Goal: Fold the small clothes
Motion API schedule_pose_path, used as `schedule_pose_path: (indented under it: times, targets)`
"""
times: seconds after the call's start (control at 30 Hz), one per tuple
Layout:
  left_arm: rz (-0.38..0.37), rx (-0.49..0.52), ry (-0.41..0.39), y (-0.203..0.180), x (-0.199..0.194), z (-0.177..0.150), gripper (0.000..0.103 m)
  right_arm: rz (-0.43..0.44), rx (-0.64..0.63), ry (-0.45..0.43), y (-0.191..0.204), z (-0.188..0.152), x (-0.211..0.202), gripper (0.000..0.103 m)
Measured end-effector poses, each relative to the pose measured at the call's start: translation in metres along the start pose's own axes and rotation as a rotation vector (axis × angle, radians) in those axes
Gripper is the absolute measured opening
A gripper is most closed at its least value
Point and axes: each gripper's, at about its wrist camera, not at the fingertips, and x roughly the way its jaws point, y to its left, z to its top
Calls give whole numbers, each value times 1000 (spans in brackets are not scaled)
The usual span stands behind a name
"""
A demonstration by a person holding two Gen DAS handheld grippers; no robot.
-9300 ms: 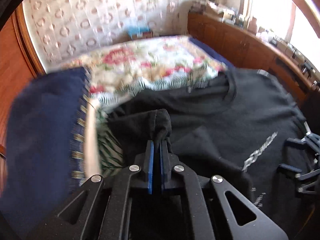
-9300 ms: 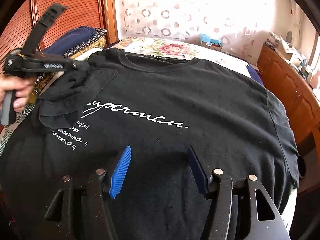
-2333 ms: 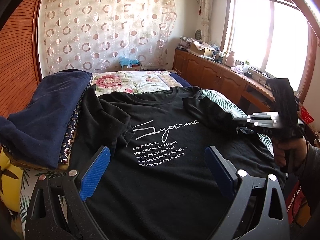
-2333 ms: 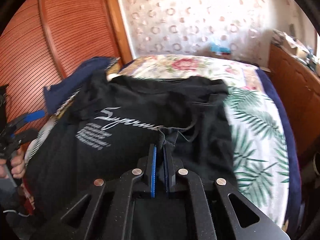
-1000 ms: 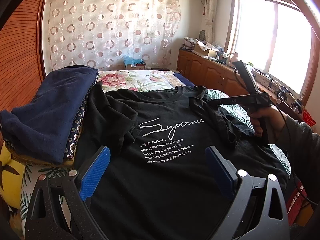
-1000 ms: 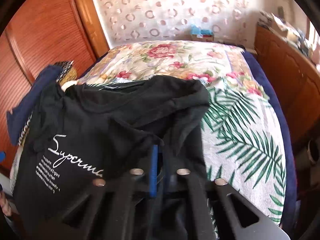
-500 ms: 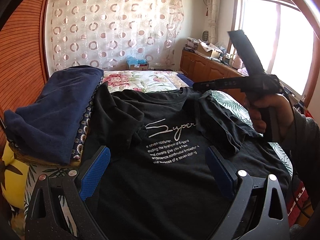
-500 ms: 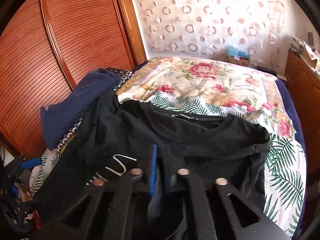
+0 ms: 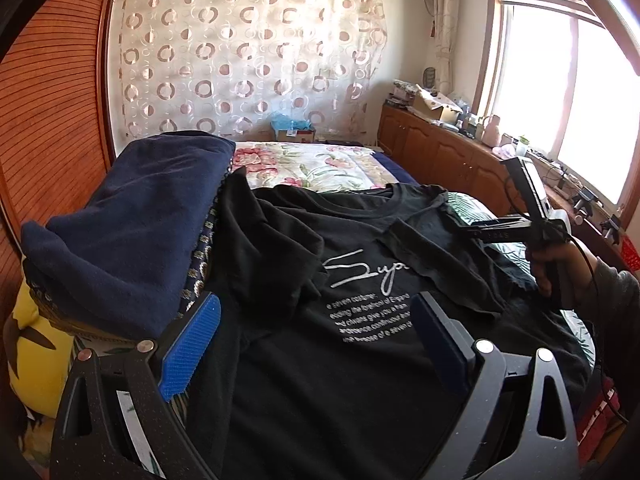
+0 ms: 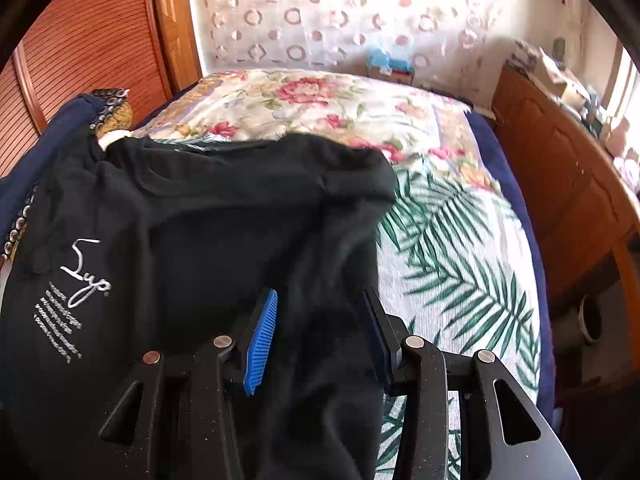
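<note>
A black T-shirt (image 9: 360,360) with white script print lies face up on the bed, both sleeves folded inward over the chest. My left gripper (image 9: 316,344) is open and empty, hovering over the shirt's lower half. My right gripper (image 10: 320,336) is open over the folded right sleeve (image 10: 320,240), with the cloth lying loose between its jaws. The right gripper also shows in the left wrist view (image 9: 472,228), held by a hand at the shirt's right edge.
A folded navy blanket (image 9: 132,216) is stacked at the shirt's left on a yellow cushion (image 9: 28,344). The bed has a floral and palm-leaf sheet (image 10: 460,248). Wooden cabinets (image 9: 440,156) line the right wall, a wooden wardrobe (image 10: 80,40) the left.
My right gripper, shut on the right sleeve before, has opened and let the sleeve drop onto the shirt's chest. The left gripper stayed open and nearly still.
</note>
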Motion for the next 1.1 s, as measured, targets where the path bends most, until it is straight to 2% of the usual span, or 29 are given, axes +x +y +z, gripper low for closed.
schedule_pose_path:
  times: [0.1, 0.2, 0.27, 0.3, 0.33, 0.5, 0.63, 0.77, 0.9, 1.0, 1.07, 1.1]
  targets:
    - [5, -5, -1, 3, 1, 2, 96, 38, 30, -9, 0, 4, 6, 44]
    - [11, -4, -1, 4, 1, 4, 96, 42, 21, -14, 0, 9, 12, 43]
    - [13, 2, 1, 3, 1, 3, 96, 46, 5, -17, 0, 11, 17, 28]
    - [14, 7, 1, 3, 1, 4, 96, 36, -14, -21, 2, 10, 20, 13]
    - [17, 14, 2, 3, 1, 5, 96, 26, -30, -24, 3, 10, 21, 5]
    - [21, 33, 9, 10, 4, 17, 96, 4, -60, -62, -5, 11, 6, 4]
    - [36, 51, 14, 20, 12, 34, 96, -51, -12, -96, -38, 14, -10, 4]
    - [46, 60, 22, 30, 20, 50, 96, -88, 39, -86, -72, 13, -7, 4]
    - [46, 84, 44, 35, 31, 66, 94, -40, 44, -55, -78, 11, 5, 4]
    - [50, 118, 98, 39, 49, 76, 81, -52, -1, -52, -71, 14, 12, 5]
    - [57, 134, 145, 42, 64, 83, 67, -43, -7, -62, -73, 19, 13, 19]
    - [57, 139, 167, 43, 71, 85, 64, -49, -6, -79, -74, 20, 12, 29]
